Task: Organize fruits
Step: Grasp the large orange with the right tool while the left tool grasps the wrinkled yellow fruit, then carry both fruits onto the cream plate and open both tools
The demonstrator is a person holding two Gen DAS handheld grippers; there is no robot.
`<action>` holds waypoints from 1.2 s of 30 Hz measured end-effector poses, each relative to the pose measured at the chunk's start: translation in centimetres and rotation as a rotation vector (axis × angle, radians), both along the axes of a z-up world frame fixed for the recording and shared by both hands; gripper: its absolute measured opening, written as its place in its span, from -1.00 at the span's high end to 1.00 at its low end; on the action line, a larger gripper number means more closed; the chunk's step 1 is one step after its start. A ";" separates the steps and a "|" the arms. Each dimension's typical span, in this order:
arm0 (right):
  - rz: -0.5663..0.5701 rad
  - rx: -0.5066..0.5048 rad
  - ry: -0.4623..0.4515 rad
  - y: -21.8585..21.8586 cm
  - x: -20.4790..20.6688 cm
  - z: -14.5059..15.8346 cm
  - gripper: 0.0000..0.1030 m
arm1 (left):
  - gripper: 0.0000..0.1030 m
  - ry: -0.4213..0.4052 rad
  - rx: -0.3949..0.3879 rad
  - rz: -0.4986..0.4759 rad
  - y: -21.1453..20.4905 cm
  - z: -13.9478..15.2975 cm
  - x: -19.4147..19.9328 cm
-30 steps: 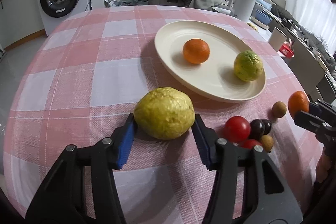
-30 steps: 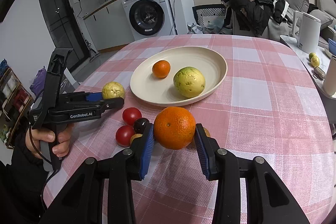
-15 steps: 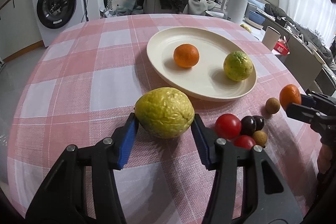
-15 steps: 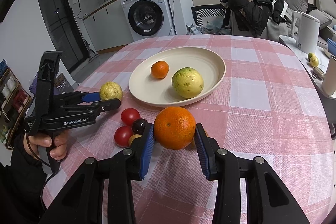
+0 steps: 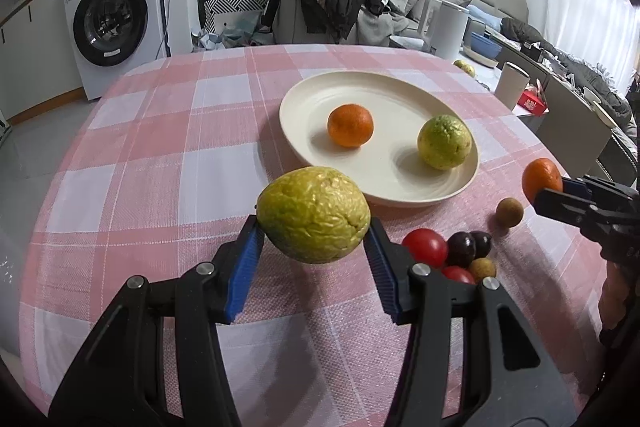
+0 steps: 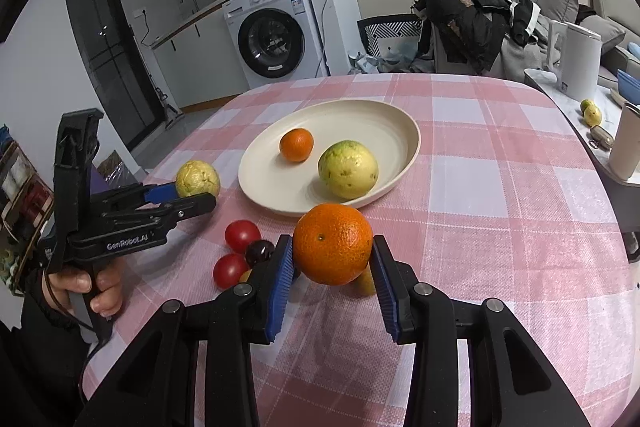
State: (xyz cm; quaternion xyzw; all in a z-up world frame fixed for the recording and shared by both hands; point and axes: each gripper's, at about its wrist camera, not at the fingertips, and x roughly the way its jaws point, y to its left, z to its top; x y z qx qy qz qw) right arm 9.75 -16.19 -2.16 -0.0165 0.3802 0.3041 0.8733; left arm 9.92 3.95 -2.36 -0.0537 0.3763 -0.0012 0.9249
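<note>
My left gripper [image 5: 314, 227] is shut on a wrinkled yellow-green guava [image 5: 313, 214], held just above the pink checked cloth, short of the cream plate [image 5: 304, 107]. On the plate lie a small orange [image 5: 350, 125] and a second green guava [image 5: 444, 143]. My right gripper [image 6: 332, 259] is shut on a large orange [image 6: 333, 243], lifted near the plate's [image 6: 404, 123] front rim. From the right wrist view, the left gripper [image 6: 192, 193] with its guava [image 6: 198, 179] sits at the left.
Red tomatoes [image 5: 425, 247], dark grapes [image 5: 461, 249] and small brown longans [image 5: 509, 212] are clustered on the cloth between the grippers. A white kettle [image 6: 576, 63] and cup [image 6: 626, 147] stand off the table's right side. A washing machine [image 5: 114, 23] and a clothes-draped chair [image 5: 320, 7] stand behind.
The left gripper has lifted the guava off the cloth and carried it a little toward the plate. The right gripper keeps still with its orange.
</note>
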 end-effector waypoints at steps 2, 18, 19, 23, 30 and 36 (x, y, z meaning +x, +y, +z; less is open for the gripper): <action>-0.018 0.011 0.005 0.0 0.4 0.2 0.24 | 0.05 -0.009 -0.004 -0.002 0.0 0.3 -0.1; -0.007 0.015 0.052 2.0 3.3 0.5 0.24 | 0.05 -0.052 -0.001 -0.048 -2.3 2.0 0.9; -0.010 0.017 0.056 2.1 3.5 0.5 0.24 | 0.05 -0.053 -0.002 -0.049 -2.4 2.1 1.0; -0.006 0.015 0.065 2.8 4.0 0.1 0.24 | 0.05 -0.054 0.014 -0.050 -2.9 2.2 1.8; 0.014 0.005 0.071 3.8 4.8 -0.3 0.24 | 0.05 -0.042 0.032 -0.052 -3.2 2.0 3.0; 0.031 -0.006 0.074 4.5 5.1 -0.5 0.24 | 0.05 -0.032 0.036 -0.056 -3.0 1.5 4.3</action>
